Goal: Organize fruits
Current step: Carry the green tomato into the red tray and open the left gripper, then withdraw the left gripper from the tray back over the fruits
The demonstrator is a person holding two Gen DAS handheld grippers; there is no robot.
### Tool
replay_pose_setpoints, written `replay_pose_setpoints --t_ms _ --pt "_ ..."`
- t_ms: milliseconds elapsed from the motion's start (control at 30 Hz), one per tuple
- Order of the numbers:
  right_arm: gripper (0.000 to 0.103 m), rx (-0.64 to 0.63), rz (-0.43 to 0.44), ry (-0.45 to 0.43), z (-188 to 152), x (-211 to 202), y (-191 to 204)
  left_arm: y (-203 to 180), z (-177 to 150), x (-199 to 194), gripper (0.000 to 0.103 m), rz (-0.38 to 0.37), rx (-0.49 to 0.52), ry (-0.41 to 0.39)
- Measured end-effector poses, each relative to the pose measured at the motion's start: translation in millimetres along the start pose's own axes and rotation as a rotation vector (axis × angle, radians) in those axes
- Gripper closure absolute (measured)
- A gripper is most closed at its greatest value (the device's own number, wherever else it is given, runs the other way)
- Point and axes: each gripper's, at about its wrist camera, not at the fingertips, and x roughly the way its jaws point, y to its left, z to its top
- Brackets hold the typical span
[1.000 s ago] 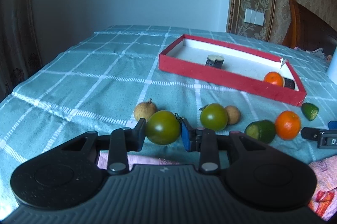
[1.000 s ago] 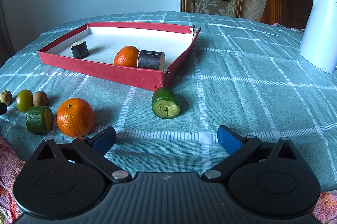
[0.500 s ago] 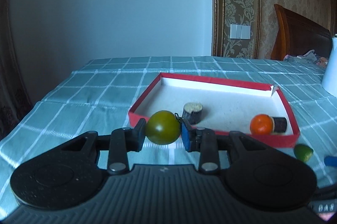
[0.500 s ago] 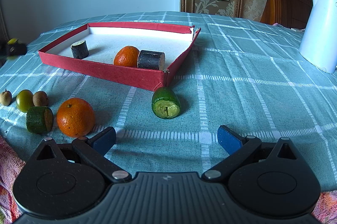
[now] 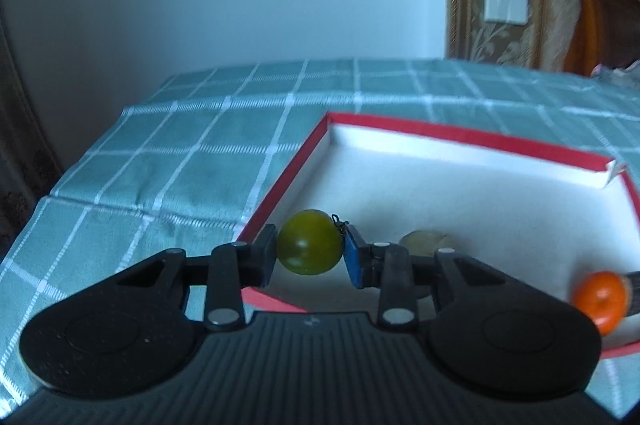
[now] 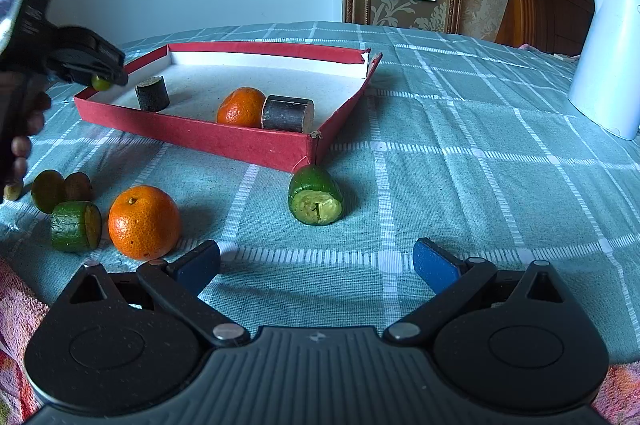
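My left gripper (image 5: 311, 251) is shut on a round green tomato (image 5: 306, 239) and hangs over the near left corner of the red tray (image 5: 460, 136). The right wrist view shows that gripper (image 6: 105, 81) above the tray's left corner (image 6: 200, 134). Inside the tray lie an orange (image 6: 241, 106) and two dark cut cylinders (image 6: 288, 114) (image 6: 152, 98). My right gripper (image 6: 316, 261) is open and low over the cloth, with nothing between its fingers. In front of it lie a second orange (image 6: 144, 221) and a green cut piece (image 6: 316, 195).
At the left on the checked cloth lie another green cut piece (image 6: 76, 225), a second green tomato (image 6: 48, 185) and a small brown fruit (image 6: 78, 185). A white kettle (image 6: 608, 61) stands at the far right. A person's hand (image 6: 22, 145) holds the left gripper.
My left gripper has carried the green tomato from the row of fruits on the cloth forward to above the tray's corner. The right gripper has stayed still and open.
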Motion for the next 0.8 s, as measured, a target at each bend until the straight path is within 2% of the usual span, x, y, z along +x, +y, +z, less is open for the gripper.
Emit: replay_pose_setpoints --t_ms 67,267,500,567,633,700,800 --pt "0.000 0.000 0.000 0.000 0.0 0.1 -0.1 -0.7 -5.5 8.8 0.071 0.011 0.012 0.043" --pt "0.000 0.000 0.002 0.000 1.4 1.0 1.0 -16.2 -23.1 -13.8 0.070 0.034 0.139 0.053" --pt "0.000 0.008 0.011 -0.004 1.5 -0.2 -2.0 -15.6 -38.2 -38.9 0.065 0.006 0.109 0.091" --pt "0.000 0.005 0.009 -0.003 1.8 0.0 -1.1 -12.9 -40.8 -43.5 0.052 0.008 0.091 0.085" --pt "0.000 0.006 0.010 -0.004 2.0 -0.2 -1.2 -9.2 -41.7 -49.6 0.014 0.034 0.068 0.046" --pt "0.000 0.005 0.010 -0.003 1.9 -0.3 -1.0 -5.9 -42.6 -58.5 0.011 0.001 0.056 0.000" --pt "0.000 0.003 0.008 -0.003 2.0 -0.3 -0.6 -5.7 -42.8 -74.0 0.009 0.015 0.055 -0.040"
